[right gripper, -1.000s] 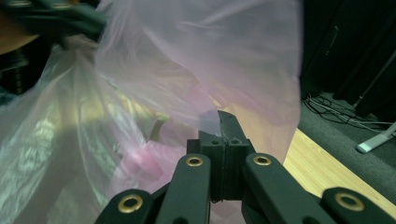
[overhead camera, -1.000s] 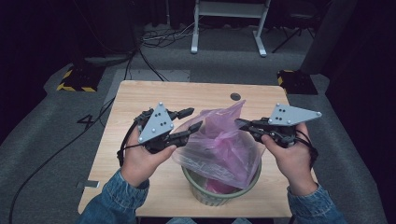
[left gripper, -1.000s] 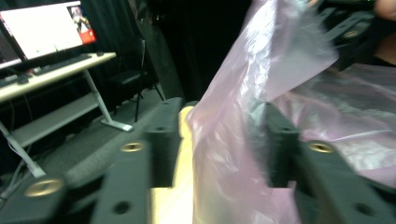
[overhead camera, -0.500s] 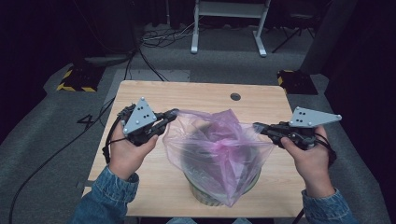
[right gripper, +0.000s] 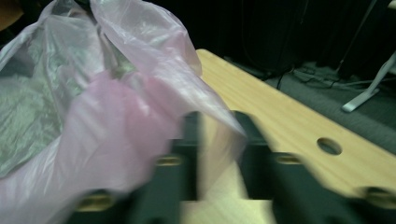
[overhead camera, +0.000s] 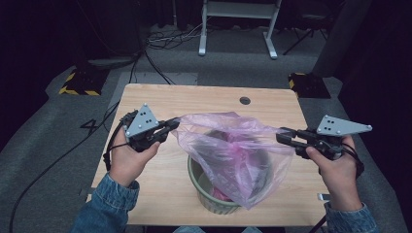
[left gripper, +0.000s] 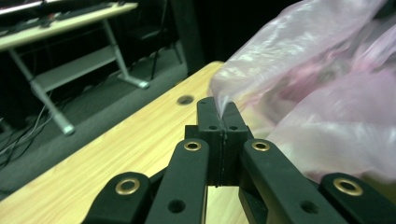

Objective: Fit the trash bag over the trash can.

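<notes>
A thin pink plastic bag [overhead camera: 233, 150] hangs spread over a green round bin [overhead camera: 214, 201] at the front middle of the wooden table [overhead camera: 204, 99]. My left gripper [overhead camera: 172, 125] is left of the bin, shut on the bag's left edge. In the left gripper view its jaws [left gripper: 219, 105] pinch the film of the bag [left gripper: 327, 93]. My right gripper [overhead camera: 282, 136] is at the bag's right edge. In the blurred right gripper view that gripper [right gripper: 219, 126] has its jaws apart, wood showing between them and the bag [right gripper: 116, 116] draped over the left jaw.
A round cable hole [overhead camera: 245, 100] sits near the table's far edge. Beyond the table are a white desk frame [overhead camera: 238, 29], floor cables [overhead camera: 165, 39] and black-and-yellow marked blocks [overhead camera: 77, 82]. Bare wood lies on both sides of the bin.
Both hands have moved apart, stretching the bag wide over the bin. The left gripper has dropped slightly toward the table.
</notes>
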`<state>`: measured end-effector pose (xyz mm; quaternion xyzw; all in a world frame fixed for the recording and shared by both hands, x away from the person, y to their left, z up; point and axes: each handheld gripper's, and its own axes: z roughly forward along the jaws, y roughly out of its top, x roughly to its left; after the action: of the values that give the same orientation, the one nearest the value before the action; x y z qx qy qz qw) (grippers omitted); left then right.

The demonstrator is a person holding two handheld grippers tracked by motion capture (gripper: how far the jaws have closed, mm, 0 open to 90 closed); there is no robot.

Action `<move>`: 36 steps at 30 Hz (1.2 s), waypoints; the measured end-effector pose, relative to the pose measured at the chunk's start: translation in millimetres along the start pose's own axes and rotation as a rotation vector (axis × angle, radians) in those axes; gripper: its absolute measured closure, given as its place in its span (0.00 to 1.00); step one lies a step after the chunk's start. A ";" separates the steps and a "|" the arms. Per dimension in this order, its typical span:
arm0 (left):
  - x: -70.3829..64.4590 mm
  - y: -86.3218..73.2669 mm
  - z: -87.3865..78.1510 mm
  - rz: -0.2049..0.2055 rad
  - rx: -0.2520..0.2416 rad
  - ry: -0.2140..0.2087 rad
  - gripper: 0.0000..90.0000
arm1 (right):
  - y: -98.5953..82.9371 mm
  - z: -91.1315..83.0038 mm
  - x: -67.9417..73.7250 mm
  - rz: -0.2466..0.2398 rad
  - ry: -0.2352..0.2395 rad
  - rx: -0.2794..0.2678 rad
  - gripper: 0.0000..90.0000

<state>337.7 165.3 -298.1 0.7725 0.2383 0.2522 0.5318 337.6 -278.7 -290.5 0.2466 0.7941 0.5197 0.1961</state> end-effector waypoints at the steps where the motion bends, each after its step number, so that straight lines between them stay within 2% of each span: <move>1: -1.9 1.9 -0.4 0.005 -0.011 -0.004 0.99 | 1.6 0.7 1.9 -0.020 -0.013 -0.010 0.58; 3: -4.9 5.0 -1.1 0.009 -0.034 -0.016 0.95 | 5.4 1.6 6.3 -0.067 -0.015 -0.021 0.51; 6: -7.5 7.4 -1.4 0.020 -0.062 -0.032 0.94 | 11.6 2.4 12.3 -0.125 -0.009 -0.044 0.50; 7: -8.2 7.7 -1.4 0.023 -0.072 -0.036 0.94 | 13.6 2.9 13.8 -0.143 0.001 -0.051 0.55; 8: -8.7 7.8 -1.3 0.026 -0.080 -0.036 0.93 | 15.3 3.3 15.3 -0.169 0.017 -0.059 0.71; 9: -9.0 8.1 -1.6 0.027 -0.083 -0.036 0.94 | 17.0 3.5 16.6 -0.197 0.038 -0.060 0.79; 10: -9.1 8.2 -1.7 0.022 -0.094 -0.037 0.95 | 18.2 4.4 17.6 -0.204 0.053 -0.056 0.83; 11: -8.8 8.3 -2.0 0.021 -0.097 -0.036 0.96 | 19.5 5.4 18.4 -0.214 0.057 -0.048 0.95; 13: -7.5 8.4 -2.8 0.017 -0.098 -0.036 0.97 | 20.5 6.7 18.6 -0.204 0.058 -0.038 1.00; 15: -6.0 7.8 -3.2 0.013 -0.098 -0.035 0.97 | 21.2 7.8 17.7 -0.194 0.042 -0.039 1.00; 16: -5.6 7.5 -3.3 0.011 -0.098 -0.035 0.97 | 21.4 8.2 17.5 -0.198 0.038 -0.039 0.99; 17: -5.4 7.2 -3.7 0.009 -0.098 -0.034 0.97 | 21.6 8.7 18.0 -0.210 0.045 -0.042 0.93; 19: -5.2 7.2 -4.7 0.010 -0.102 -0.031 0.98 | 22.3 11.1 20.6 -0.224 0.032 -0.042 0.61; 20: -4.9 7.3 -5.3 0.009 -0.104 -0.029 0.98 | 22.6 13.0 21.2 -0.224 0.021 -0.041 0.51; 23: -4.6 7.3 -6.0 0.006 -0.108 -0.033 0.98 | 22.2 17.3 19.3 -0.235 0.021 -0.042 0.40; 26: -5.8 7.5 -4.7 0.013 -0.102 -0.038 0.98 | 19.7 23.2 17.3 -0.227 0.023 -0.032 0.39; 28: -6.7 7.8 -3.5 0.012 -0.105 -0.043 0.98 | 17.0 29.3 16.6 -0.214 0.039 -0.017 0.45; 30: -7.3 7.8 -2.7 0.013 -0.105 -0.048 0.98 | 14.9 33.2 16.4 -0.231 0.053 0.014 0.79; 32: -6.9 7.1 -2.2 0.016 -0.104 -0.055 0.96 | 14.2 33.2 15.8 -0.218 0.066 0.031 0.97; 35: -4.9 3.2 -0.8 0.011 -0.107 -0.054 0.86 | 14.7 27.6 13.6 -0.175 0.070 0.009 1.00; 36: -3.9 1.5 -0.9 0.007 -0.104 -0.051 0.86 | 14.9 24.9 12.4 -0.166 0.066 0.002 1.00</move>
<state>334.3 163.0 -297.0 0.7509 0.2087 0.2461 0.5762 344.7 -248.1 -286.9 0.1629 0.8182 0.5089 0.2121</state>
